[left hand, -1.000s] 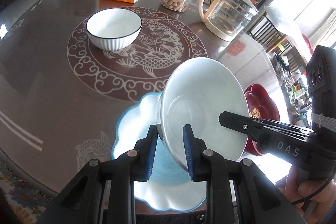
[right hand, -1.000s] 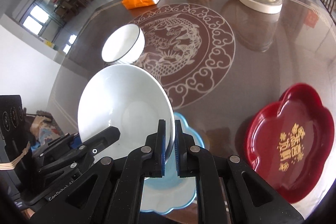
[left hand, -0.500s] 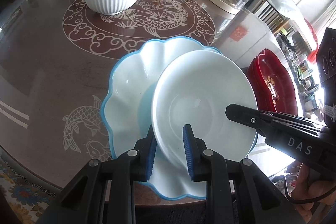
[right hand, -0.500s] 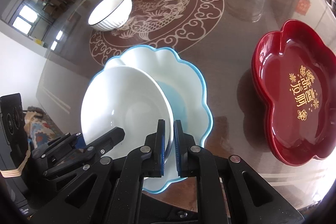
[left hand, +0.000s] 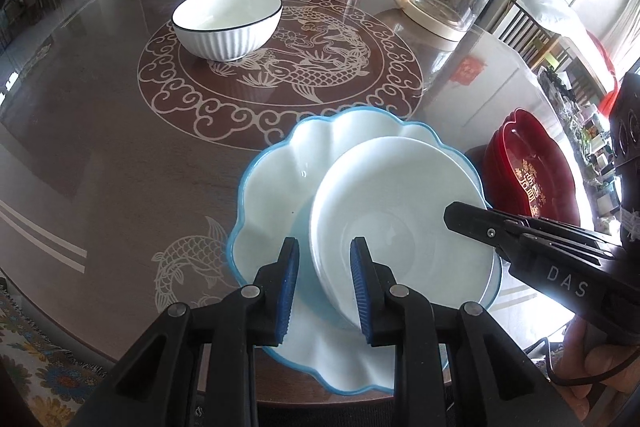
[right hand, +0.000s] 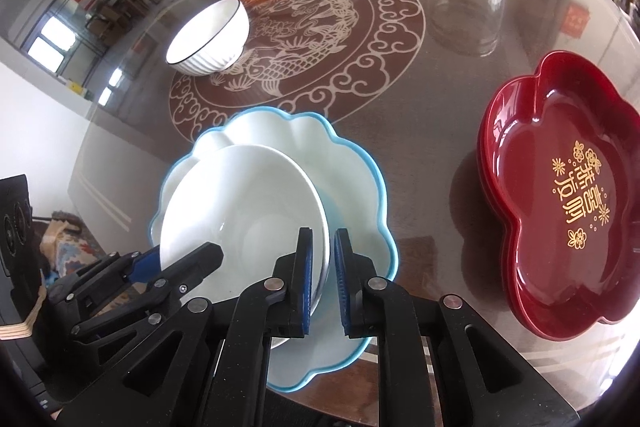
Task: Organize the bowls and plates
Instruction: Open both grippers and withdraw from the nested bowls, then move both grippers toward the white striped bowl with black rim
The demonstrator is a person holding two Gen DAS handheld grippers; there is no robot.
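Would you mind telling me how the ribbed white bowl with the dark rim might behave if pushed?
The ribbed white bowl with the dark rim looks glazed ceramic, so probably stiff and breakable. On the glossy brown table it would likely slide rather than tip, given its broad, low shape.

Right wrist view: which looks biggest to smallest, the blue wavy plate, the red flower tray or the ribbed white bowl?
1. Blue-rimmed scalloped plate and dark red flower-shaped tray: too alike to rank.
2. Ribbed white bowl with black rim, though it sits farther away.

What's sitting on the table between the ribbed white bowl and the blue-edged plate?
Nothing: only bare tabletop with its dragon medallion pattern separates the ribbed bowl from the blue-edged plate, in both wrist views.
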